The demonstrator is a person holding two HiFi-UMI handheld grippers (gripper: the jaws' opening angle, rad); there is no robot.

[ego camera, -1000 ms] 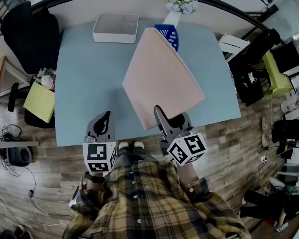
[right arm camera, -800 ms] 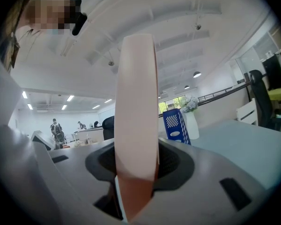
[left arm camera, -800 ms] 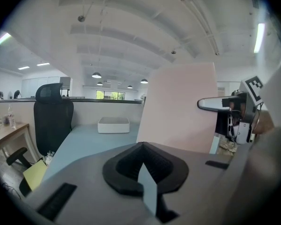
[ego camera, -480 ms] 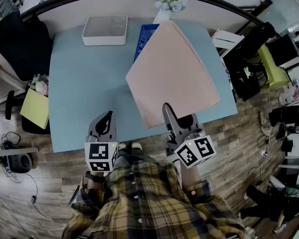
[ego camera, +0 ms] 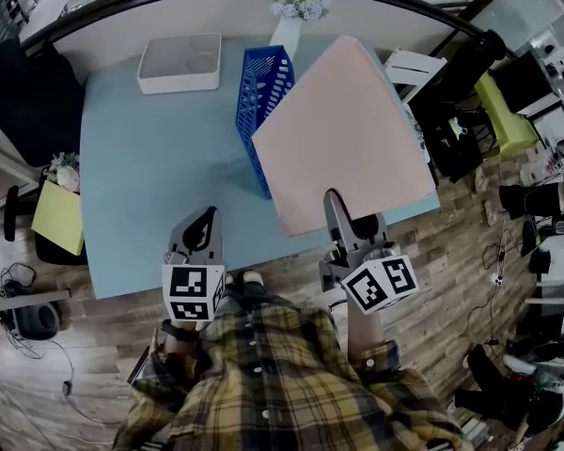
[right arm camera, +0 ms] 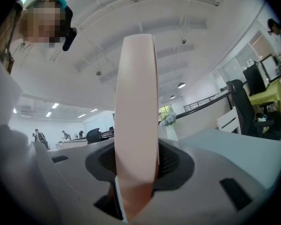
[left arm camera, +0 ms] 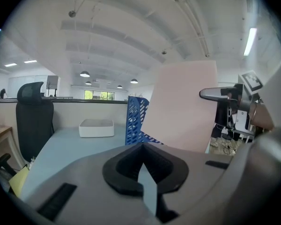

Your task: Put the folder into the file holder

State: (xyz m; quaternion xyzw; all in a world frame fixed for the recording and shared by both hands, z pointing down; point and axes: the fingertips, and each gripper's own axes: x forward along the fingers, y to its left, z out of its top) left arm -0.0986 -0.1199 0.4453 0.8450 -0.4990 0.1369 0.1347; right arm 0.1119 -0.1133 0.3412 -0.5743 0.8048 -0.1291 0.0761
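Clamps folder (ego camera: 343,139) edge in right hand-held gripper (ego camera: 334,200); risks sagging corner striking file holder (ego camera: 263,101) rim at 10 o'clock.

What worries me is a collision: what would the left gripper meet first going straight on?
Likely the blue file holder, nearly dead ahead of the left gripper across the table. The pink folder hangs just right of that line; depth is unclear, so its lower edge might come first.
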